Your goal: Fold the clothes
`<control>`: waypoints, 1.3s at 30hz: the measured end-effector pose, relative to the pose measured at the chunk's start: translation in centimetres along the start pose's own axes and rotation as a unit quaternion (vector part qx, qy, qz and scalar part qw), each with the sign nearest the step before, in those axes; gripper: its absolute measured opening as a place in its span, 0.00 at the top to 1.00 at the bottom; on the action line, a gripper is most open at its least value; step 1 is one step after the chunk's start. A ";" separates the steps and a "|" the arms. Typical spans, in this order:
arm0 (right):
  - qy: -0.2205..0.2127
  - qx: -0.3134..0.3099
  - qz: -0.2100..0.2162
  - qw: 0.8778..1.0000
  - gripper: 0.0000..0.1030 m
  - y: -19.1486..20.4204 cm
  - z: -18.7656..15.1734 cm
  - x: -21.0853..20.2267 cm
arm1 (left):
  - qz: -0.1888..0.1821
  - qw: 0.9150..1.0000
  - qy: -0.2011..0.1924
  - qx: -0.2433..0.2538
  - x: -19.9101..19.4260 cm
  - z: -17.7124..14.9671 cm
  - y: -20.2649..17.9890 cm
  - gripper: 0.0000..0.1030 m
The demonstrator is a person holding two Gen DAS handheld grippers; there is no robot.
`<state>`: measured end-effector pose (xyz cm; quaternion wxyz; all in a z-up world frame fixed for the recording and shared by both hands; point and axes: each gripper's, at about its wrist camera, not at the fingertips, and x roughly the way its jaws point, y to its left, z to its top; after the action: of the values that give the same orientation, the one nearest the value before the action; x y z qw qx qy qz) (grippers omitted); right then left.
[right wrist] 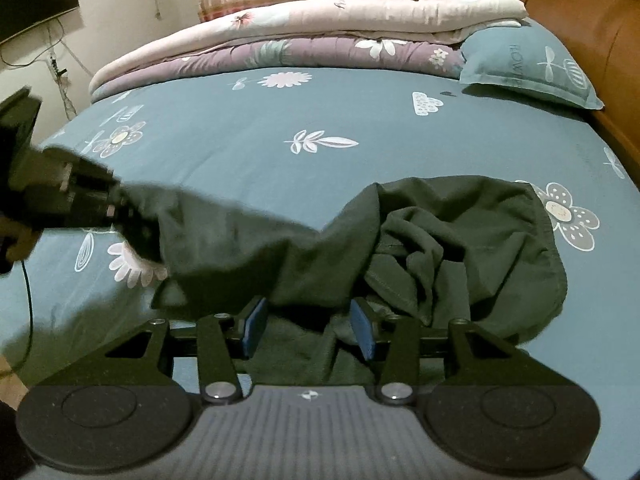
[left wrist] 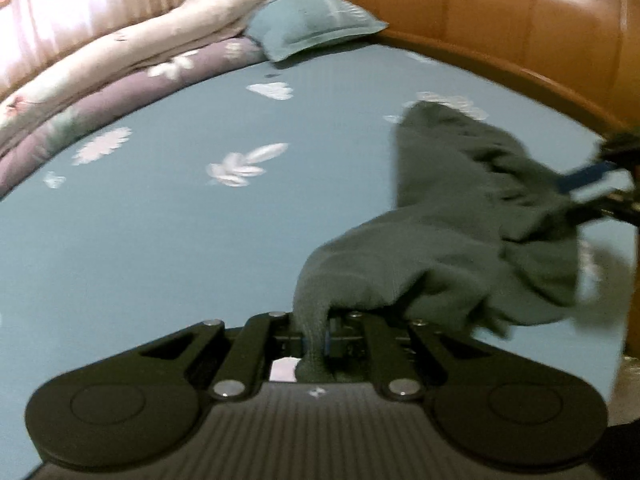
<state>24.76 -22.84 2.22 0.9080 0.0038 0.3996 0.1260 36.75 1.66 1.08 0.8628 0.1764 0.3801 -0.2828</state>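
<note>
A dark green garment [right wrist: 460, 240] is held over the bed [right wrist: 280, 176]: clamped by the left hand-held gripper [left wrist: 316, 340], while the right hand-held gripper [right wrist: 308, 324] is spread open around a fold, presumably to regrasp.

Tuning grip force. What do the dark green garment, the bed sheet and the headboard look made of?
Dark green garment: soft matte knit, likely cotton jersey; limp folds, stitched hem.
Bed sheet: smooth matte woven cloth with printed flowers, probably cotton.
Headboard: glossy padded panels with seams and window glare, so leather or vinyl.
Left gripper pinches the garment; right gripper is open.
</note>
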 end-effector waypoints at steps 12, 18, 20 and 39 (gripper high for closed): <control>-0.005 0.017 -0.034 0.999 0.50 1.7 -1.0 -0.6 | 0.121 0.990 0.074 -0.027 5.5 4.2 11.8 0.95; -0.008 0.034 -0.054 0.998 0.50 2.6 -1.7 -1.5 | 0.159 0.983 0.075 -0.061 9.0 7.0 15.6 0.93; -0.009 0.040 -0.060 0.997 0.50 2.8 -1.7 -1.7 | 0.167 0.980 0.081 -0.078 10.5 7.6 16.4 0.90; -0.005 0.021 -0.008 1.000 0.46 5.6 0.7 0.9 | 0.024 0.977 0.065 -0.200 4.9 -1.2 17.1 0.52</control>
<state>24.59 -17.16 2.64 0.9108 0.0199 0.3975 0.1100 49.44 13.85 -1.86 0.8605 0.0272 0.4802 -0.1678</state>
